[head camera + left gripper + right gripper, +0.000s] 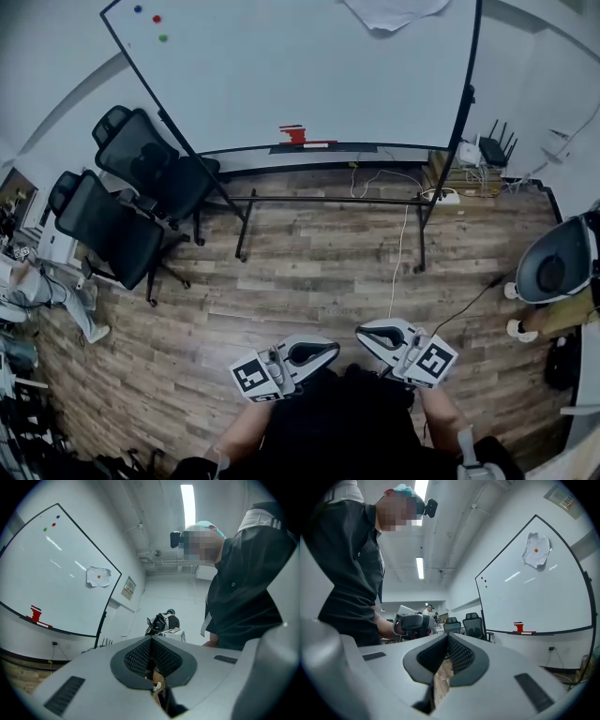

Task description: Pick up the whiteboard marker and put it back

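Observation:
A big whiteboard on a rolling stand faces me across a wood floor. On its tray stands a red block, and a thin red-and-white marker lies just to its right. The block and the marker appear at the left of the left gripper view, and the same marker at the right of the right gripper view. Both grippers are held low, close to my body and far from the board. My left gripper is shut and empty. My right gripper is shut and empty too.
Two black office chairs stand left of the board. White cables run across the floor to a power strip and a router at the right. A sheet of paper hangs on the board. A seated person's legs are at the far left.

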{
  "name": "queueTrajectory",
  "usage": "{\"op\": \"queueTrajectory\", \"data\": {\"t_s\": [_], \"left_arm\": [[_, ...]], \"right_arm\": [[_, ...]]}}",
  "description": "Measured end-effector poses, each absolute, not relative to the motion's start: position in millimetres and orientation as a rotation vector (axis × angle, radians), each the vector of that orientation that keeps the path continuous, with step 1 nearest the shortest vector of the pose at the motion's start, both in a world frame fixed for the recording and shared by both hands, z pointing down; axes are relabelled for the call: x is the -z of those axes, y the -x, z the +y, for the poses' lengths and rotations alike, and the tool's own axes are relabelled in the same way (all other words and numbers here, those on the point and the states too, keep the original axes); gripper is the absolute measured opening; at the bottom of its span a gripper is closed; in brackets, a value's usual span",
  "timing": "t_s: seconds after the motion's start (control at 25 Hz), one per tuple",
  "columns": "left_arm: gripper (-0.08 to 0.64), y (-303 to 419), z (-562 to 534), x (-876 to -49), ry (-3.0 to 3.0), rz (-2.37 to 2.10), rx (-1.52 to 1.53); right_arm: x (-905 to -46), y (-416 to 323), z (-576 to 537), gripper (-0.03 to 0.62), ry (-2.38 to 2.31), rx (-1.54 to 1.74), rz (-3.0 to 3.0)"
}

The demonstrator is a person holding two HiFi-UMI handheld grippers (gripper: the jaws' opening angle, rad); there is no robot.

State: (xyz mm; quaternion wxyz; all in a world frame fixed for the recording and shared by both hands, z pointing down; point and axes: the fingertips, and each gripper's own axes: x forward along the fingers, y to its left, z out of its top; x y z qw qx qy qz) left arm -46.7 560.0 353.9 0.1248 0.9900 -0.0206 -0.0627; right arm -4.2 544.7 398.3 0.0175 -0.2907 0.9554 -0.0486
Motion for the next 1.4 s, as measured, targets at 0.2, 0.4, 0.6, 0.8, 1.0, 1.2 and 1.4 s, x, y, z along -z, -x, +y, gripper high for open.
{"op": "queueTrajectory", "data": {"t_s": [0.2,0.4,0.6,0.8,1.0,1.2,1.4], "left_arm": [[0.012,52,546,-362,-2.858,-0.134,0.179],[0.012,58,508,-367,-2.859,-0.163,0.192],[0.012,60,462,-373,-2.882,-0.167,0.202],[0.012,75,403,-366,-2.882,-0.149,0.243],[0.012,88,348,-364,-2.892,-0.078,0.250],[0.012,108,294,-366,-2.876,-0.040,0.283],[0.012,125,245,-373,-2.872,-0.016,0.301]], "right_arm": [[-400,12,528,0.020,0.876,0.137,2.986],[-396,13,492,0.020,0.894,0.125,2.984],[-407,13,454,0.021,0.947,0.164,3.001],[-404,23,397,0.020,1.014,0.168,3.019],[-393,42,339,0.020,1.058,0.110,3.035],[-394,54,286,0.021,1.135,0.138,3.006],[-401,61,243,0.020,1.212,0.145,3.013]]}}
